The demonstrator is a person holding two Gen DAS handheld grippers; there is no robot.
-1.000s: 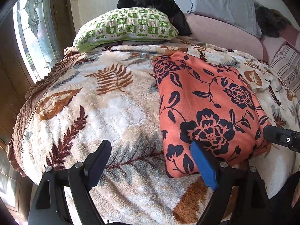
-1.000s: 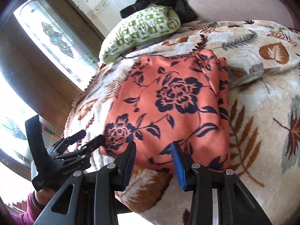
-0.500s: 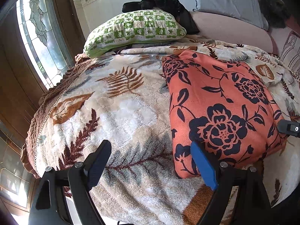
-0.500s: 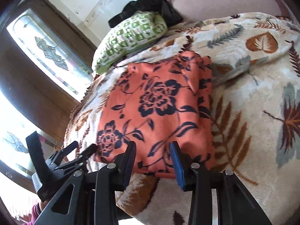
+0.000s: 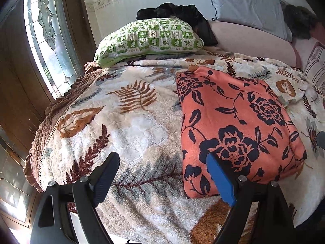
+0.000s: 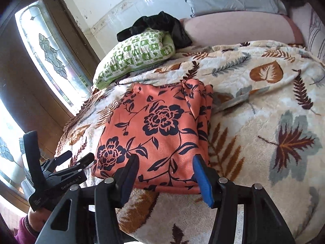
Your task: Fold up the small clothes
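An orange garment with dark blue flowers (image 5: 237, 126) lies folded into a neat rectangle on the leaf-patterned blanket (image 5: 130, 122); it also shows in the right wrist view (image 6: 158, 136). My left gripper (image 5: 162, 174) is open and empty, held above the blanket at the garment's near left corner. My right gripper (image 6: 164, 174) is open and empty, held just short of the garment's near edge. The left gripper also shows at the left of the right wrist view (image 6: 79, 158).
A green checked pillow (image 5: 150, 38) lies at the head of the bed with a black garment (image 5: 178, 14) behind it. A grey pillow (image 5: 247, 8) leans on the pink headboard (image 5: 249, 40). A stained-glass window (image 5: 46, 40) is on the left, past the blanket's edge.
Both grippers have drawn back and up from the folded garment, which looks further off and lower in view. The garment has not moved. Both grippers stay open.
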